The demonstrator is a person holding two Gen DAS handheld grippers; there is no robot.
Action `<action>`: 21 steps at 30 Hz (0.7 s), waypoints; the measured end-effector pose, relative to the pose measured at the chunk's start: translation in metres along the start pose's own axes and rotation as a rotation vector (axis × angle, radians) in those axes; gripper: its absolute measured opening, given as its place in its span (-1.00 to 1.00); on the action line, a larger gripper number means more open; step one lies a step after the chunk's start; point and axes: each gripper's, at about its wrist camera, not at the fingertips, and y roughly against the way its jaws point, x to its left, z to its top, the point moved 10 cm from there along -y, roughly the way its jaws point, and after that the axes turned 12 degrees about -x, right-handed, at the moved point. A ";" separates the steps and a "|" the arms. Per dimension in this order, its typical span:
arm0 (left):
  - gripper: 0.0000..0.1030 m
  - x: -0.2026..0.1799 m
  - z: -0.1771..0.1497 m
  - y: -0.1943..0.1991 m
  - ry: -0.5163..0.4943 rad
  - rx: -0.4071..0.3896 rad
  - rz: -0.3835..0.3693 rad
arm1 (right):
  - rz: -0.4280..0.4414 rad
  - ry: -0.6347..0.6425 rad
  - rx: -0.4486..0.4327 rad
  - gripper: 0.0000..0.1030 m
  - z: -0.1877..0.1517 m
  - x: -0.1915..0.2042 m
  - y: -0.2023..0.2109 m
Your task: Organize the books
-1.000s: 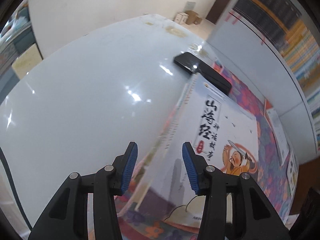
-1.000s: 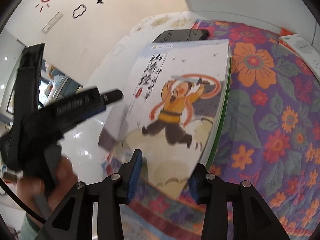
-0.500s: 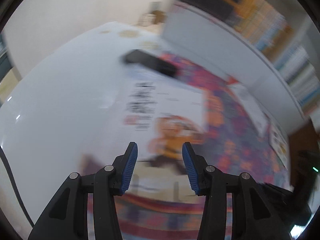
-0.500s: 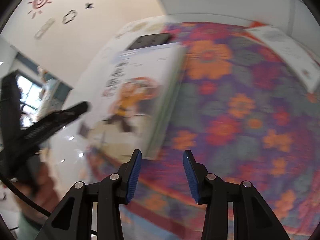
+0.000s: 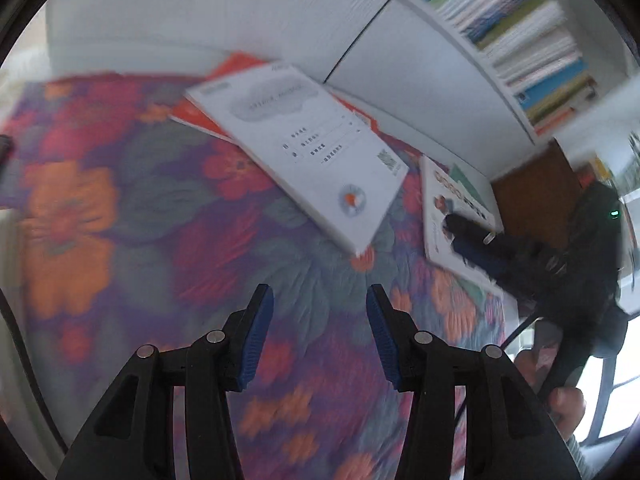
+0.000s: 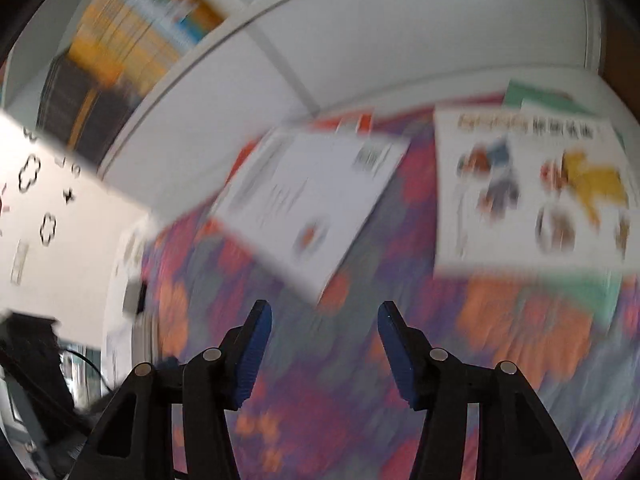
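Observation:
A white book point(image 5: 304, 152) lies face down on an orange book point(image 5: 196, 114) on the flowered cloth point(image 5: 160, 216); it also shows in the right wrist view point(image 6: 316, 204). A white picture book with animal figures point(image 6: 532, 196) lies to its right on a green book point(image 6: 600, 292); in the left wrist view it point(image 5: 444, 204) is partly behind the right gripper's body. My left gripper point(image 5: 318, 338) is open and empty above the cloth. My right gripper point(image 6: 324, 350) is open and empty above the cloth, short of both books.
A white cabinet front point(image 5: 224, 20) stands behind the books, with a shelf of upright books point(image 5: 532, 44) above it. The right gripper's black body point(image 5: 560, 264) and a hand are at the right. The right wrist view is blurred.
Both grippers have swung right, away from the cartoon-warrior book and the black phone on the white table, toward the books by the cabinet. Both stay open and empty.

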 end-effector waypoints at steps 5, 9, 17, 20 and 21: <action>-0.15 -0.001 0.011 -0.042 0.041 0.007 0.000 | -0.028 0.069 -0.034 -0.16 0.057 -0.012 -0.049; -0.15 -0.004 0.014 -0.054 0.021 0.002 -0.008 | -0.030 0.130 0.001 -0.35 0.074 -0.023 -0.086; -0.15 -0.007 0.022 -0.066 0.016 -0.002 -0.013 | -0.012 0.169 0.074 -0.38 0.081 -0.022 -0.142; -0.14 -0.005 0.021 -0.062 0.008 0.001 -0.026 | 0.005 0.151 0.078 -0.37 0.076 -0.022 -0.135; -0.15 -0.003 0.020 -0.060 -0.007 0.007 -0.030 | 0.017 0.129 0.083 -0.37 0.074 -0.023 -0.130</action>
